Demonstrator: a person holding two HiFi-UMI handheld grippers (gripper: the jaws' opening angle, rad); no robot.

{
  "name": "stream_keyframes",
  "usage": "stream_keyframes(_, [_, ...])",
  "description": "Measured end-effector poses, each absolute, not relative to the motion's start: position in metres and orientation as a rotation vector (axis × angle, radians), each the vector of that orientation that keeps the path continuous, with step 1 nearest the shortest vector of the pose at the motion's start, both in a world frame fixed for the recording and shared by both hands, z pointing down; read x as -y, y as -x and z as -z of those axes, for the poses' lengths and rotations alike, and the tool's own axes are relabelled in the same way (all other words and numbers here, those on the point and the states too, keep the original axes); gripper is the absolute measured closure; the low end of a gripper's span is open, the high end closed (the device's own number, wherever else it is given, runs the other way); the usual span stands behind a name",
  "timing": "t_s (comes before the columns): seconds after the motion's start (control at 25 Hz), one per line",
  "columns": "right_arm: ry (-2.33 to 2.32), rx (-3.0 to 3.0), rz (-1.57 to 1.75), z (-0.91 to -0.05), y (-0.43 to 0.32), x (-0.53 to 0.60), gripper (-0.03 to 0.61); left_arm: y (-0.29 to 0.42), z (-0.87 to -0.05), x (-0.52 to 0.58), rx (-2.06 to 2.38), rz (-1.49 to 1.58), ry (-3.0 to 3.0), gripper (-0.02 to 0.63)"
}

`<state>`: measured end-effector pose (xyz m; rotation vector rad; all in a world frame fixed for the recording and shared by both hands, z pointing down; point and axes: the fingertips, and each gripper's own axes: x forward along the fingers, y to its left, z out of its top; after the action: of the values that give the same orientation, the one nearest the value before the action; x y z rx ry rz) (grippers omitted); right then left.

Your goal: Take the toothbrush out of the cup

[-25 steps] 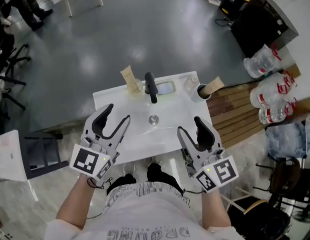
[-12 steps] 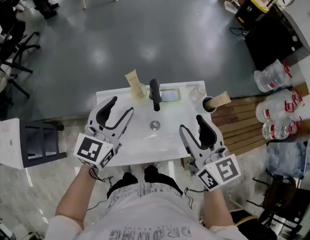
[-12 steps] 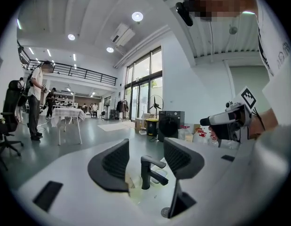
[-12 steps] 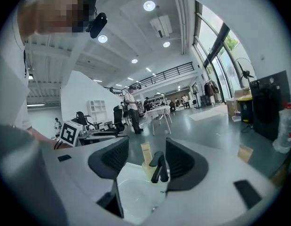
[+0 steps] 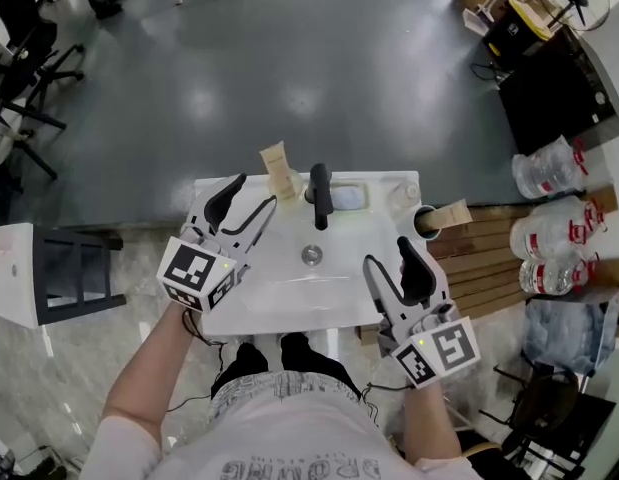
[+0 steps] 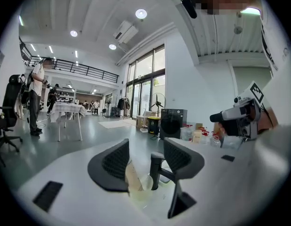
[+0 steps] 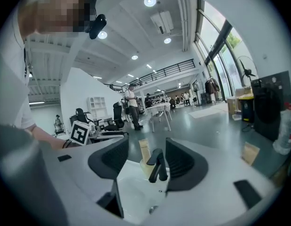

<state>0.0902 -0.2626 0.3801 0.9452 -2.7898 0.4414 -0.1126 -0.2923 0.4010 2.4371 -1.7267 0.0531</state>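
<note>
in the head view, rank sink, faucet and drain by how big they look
1. sink
2. faucet
3. drain
The faucet rises nearer the camera, but the differences are wide enough to rank.

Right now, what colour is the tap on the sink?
The tap is black. The head view shows it best, against the white sink.
</note>
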Motion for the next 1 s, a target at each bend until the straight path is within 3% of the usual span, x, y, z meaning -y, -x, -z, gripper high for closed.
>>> stream_keyframes(1.0, [-0.987,2.701,-0.484,-0.426,-0.074,0.295,0.327,0.138,-0.488,0.37,1.644,-0.219,-2.379,0.365])
